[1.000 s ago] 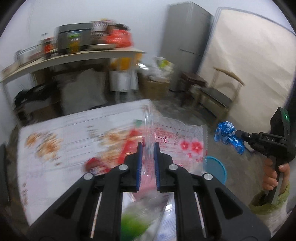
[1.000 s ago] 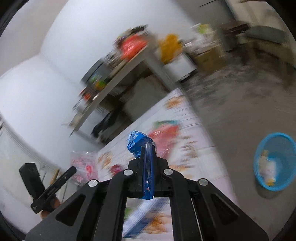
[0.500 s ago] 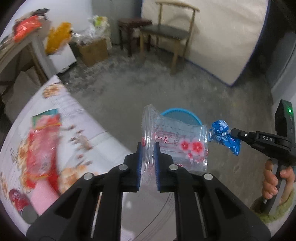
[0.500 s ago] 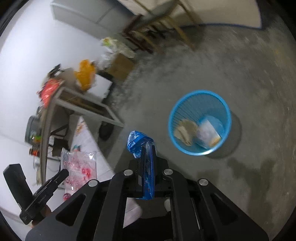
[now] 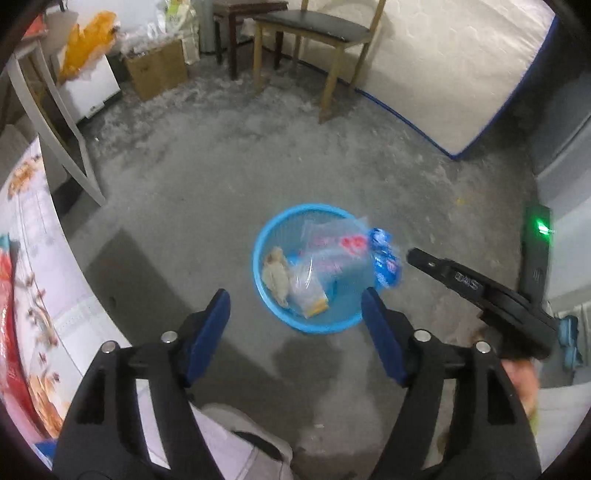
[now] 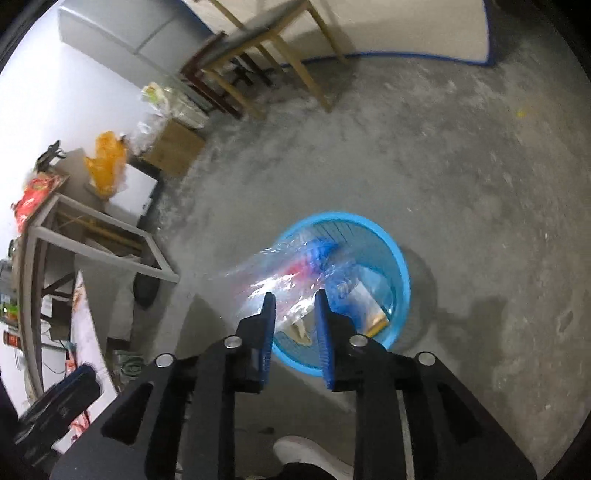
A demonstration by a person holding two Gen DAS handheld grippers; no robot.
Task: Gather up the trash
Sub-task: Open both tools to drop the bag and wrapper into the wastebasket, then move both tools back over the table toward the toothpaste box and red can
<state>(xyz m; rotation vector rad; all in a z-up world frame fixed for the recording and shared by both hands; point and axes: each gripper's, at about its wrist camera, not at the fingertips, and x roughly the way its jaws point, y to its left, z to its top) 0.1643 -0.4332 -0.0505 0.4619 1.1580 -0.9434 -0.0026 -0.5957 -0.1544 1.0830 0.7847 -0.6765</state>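
A blue mesh waste basket (image 5: 266,236) stands on the concrete floor and also shows in the right wrist view (image 6: 400,266). My left gripper (image 5: 295,304) is open and empty above its near rim. A clear bag with red flowers (image 5: 332,251) falls loose over the basket, blurred in the right wrist view (image 6: 280,269). A blue wrapper (image 5: 384,258) falls beside it at the basket's right rim; it is a blue blur in the right wrist view (image 6: 325,247). My right gripper (image 6: 293,301) is open above the basket. Crumpled paper (image 5: 275,271) and a clear packet (image 5: 308,291) lie inside.
A table with a flowered cloth (image 5: 33,280) is at the left, with red packaging (image 5: 7,314) on it. A wooden chair (image 5: 314,33), a cardboard box (image 5: 157,68), a white mattress (image 5: 461,66) and a grey metal-framed table (image 6: 92,229) ring the floor.
Both grippers have opened and let go of the flowered bag and the blue wrapper, which now fall towards the basket. Both views have swung further down over the basket.
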